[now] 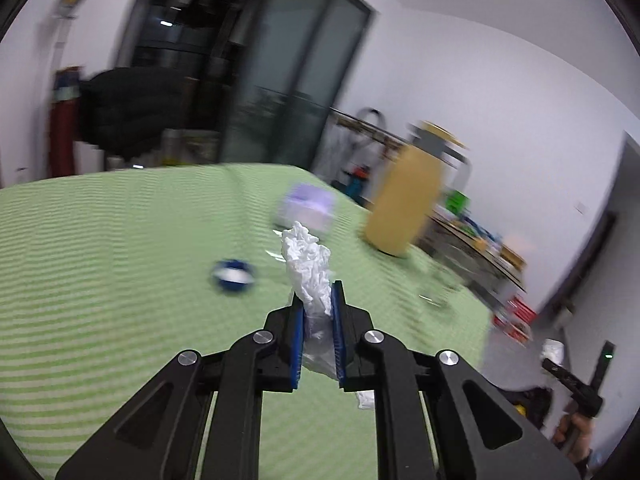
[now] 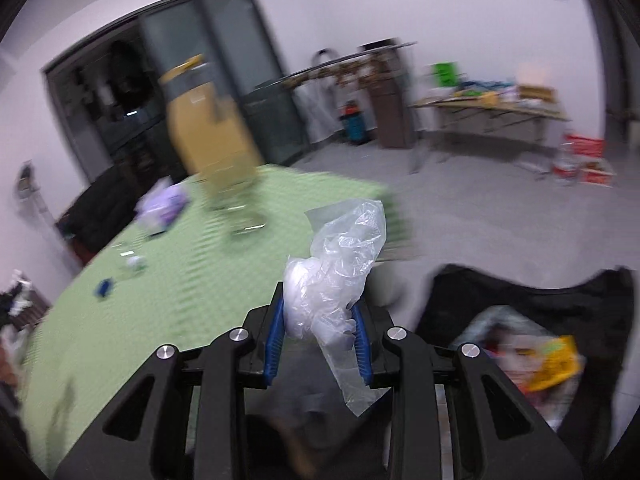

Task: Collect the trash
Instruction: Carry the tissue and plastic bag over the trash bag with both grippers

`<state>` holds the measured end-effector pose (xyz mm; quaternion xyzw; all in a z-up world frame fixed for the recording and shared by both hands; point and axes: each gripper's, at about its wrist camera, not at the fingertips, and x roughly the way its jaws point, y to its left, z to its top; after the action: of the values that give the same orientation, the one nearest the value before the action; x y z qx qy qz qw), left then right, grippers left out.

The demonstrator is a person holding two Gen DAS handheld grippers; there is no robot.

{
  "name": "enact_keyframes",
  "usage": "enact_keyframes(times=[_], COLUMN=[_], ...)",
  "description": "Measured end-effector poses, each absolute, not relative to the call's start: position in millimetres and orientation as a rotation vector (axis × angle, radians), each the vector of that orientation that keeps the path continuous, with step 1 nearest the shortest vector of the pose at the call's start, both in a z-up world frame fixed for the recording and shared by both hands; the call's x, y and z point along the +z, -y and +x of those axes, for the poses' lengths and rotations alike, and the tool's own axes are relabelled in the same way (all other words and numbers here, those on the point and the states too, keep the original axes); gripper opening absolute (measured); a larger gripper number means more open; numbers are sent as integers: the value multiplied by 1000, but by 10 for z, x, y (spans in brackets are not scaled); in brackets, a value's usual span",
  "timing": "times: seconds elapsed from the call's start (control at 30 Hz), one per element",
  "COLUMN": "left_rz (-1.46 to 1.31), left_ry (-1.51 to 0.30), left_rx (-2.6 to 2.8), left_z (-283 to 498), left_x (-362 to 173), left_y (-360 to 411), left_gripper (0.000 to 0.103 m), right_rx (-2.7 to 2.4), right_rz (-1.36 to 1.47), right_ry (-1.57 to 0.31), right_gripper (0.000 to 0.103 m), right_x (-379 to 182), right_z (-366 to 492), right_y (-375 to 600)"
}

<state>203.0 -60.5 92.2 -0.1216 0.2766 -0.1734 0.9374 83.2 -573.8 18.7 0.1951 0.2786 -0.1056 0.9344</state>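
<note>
Your left gripper (image 1: 318,316) is clamped on a crumpled tissue (image 1: 308,272); the wad sticks up past the tips, so the hold sits low on it and looks firm enough to carry. It hangs over the green table (image 1: 100,240), not touching the cloth.

Your right gripper (image 2: 318,340) is clamped on a clear plastic bag (image 2: 340,276), bunched btwn the blue pads (image 2: 272,344), w/ a loose tail hanging below. It's off the table's near-right corner, over the floor, and the black trash bag (image 2: 520,300) gapes just to its right w/ wrappers already inside. Judging by that, the right load is close to the drop; the left has further to go.

Still on the table: a blue cap (image 1: 233,276) mid-table, a purple pack (image 1: 306,210) toward the far edge, a yellow bottle (image 1: 404,204) near the far-right corner, and a glass (image 2: 246,216) in front of it. The cap may be trash; the bottle stands upright and prob. stays.

Both views are smeared, so small bits are hard to tell. Watch the bag's loose tail: it could snag on a pad at release.
</note>
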Motion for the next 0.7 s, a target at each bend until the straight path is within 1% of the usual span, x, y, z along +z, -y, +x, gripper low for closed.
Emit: enact_keyframes(times=[0.1, 0.23, 0.4, 0.53, 0.57, 0.67, 0.7], left_rz=[-231, -150, -80, 1, 14, 38, 50], left_ry=[-640, -699, -772, -801, -813, -863, -873], left_rx=[-481, -567, -694, -767, -784, -823, -828], left_z=[2083, 2081, 1979, 1843, 1811, 1745, 1731], left_x=[850, 732, 575, 435, 397, 249, 202], left_y=[1226, 1950, 2808, 3346, 3446, 3691, 3756], left_gripper=[10, 10, 10, 10, 10, 10, 10], right_rx=[-292, -377, -404, -368, -358, -318, -314], right_rz=[432, 501, 564, 571, 583, 598, 603], right_ry=[-586, -659, -739, -809, -829, -894, -908], right_gripper=[30, 30, 31, 32, 36, 40, 51], right_x=[-3, -372, -730, -992, -1085, -1339, -1401], right_z=[534, 204, 63, 106, 132, 289, 328], right_y=[6155, 6630, 6886, 6778, 6728, 6617, 6605])
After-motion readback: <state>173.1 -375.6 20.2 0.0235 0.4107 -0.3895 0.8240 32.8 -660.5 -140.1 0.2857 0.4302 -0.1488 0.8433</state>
